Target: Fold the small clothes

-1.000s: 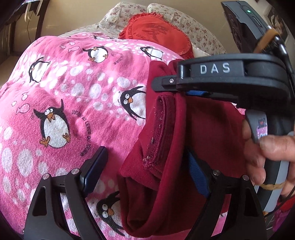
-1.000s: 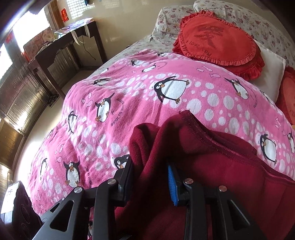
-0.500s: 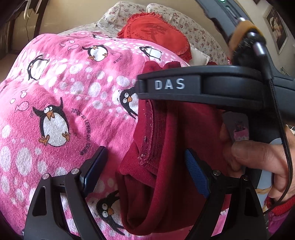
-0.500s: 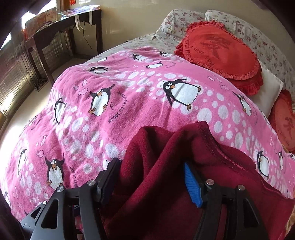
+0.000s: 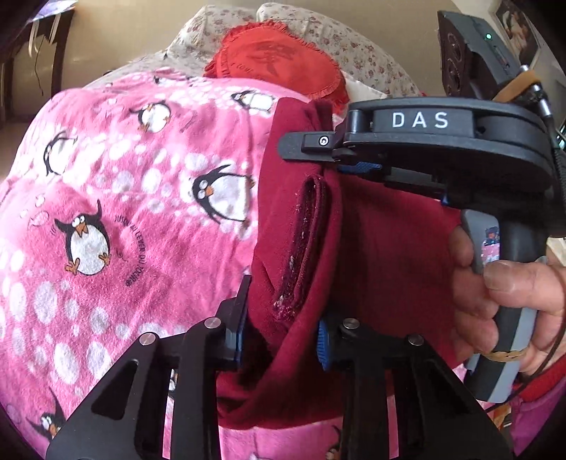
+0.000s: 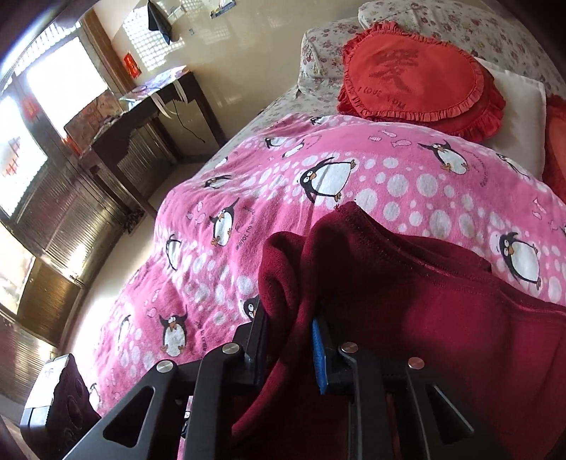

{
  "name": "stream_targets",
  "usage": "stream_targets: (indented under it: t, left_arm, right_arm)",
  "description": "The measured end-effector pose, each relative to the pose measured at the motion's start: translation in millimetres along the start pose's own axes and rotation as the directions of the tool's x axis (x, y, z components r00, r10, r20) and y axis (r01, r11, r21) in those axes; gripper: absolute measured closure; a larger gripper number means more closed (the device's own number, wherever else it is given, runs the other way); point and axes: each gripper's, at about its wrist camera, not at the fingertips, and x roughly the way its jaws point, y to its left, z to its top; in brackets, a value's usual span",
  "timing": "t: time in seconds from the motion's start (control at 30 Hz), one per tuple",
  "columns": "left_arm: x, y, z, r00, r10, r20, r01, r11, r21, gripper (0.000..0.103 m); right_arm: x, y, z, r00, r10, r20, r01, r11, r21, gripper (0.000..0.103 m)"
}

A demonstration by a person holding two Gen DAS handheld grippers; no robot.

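Garment: one dark red fleece garment (image 5: 371, 240) is seen, soft and thick, with a stitched hem running along its upper edge in the right wrist view (image 6: 406, 283); a ribbed, double-layered opening flecked with pale lint is shown in the left wrist view.
Garment position: it is held bunched and partly lifted above the pink penguin blanket (image 5: 106, 219), its lower fold hanging down near the blanket.
Left gripper (image 5: 281, 329): its fingers are pressed onto a thick fold of the garment just below the linty opening.
Right gripper (image 6: 288, 339): its fingers are drawn in on a gathered fold of the same garment; in the left wrist view its body, marked DAS, is seen across the top of the cloth, held by a hand (image 5: 506, 300).
Counts: one garment, two grippers, one blanket.
Surroundings: red frilled cushions (image 6: 414, 74) are propped against floral pillows (image 6: 460, 24) at the head of the bed; a dark wooden desk (image 6: 148, 116) stands by the wall near bright windows.
Obstruction: much of the garment is hidden behind the right gripper's body in the left wrist view, so its full shape cannot be told.
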Motion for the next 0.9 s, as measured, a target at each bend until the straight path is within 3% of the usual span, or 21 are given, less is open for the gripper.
stream_targets:
  t: [0.23,0.53,0.9]
  left_arm:
    - [-23.3,-38.7,12.0,0.999,-0.045,0.011,0.044,0.998,0.047,0.075]
    - [-29.5,-125.4,16.0,0.997,-0.081,-0.007,0.081,0.975,0.205,0.075]
    - [22.9,-239.8,3.3,0.988,-0.111,-0.106,0.140,0.933,0.332,0.075]
  right_arm:
    - [-49.2,-4.8,-2.5,0.995,0.059,0.079,-0.061,0.998,0.019,0.084]
    - [-128.1,-50.5,-17.3,0.981,0.060,0.186,-0.071,0.996,0.057,0.085]
    - [-210.2,-152.4,-68.0,0.960,-0.022,0.279,-0.032,0.982,0.186,0.086]
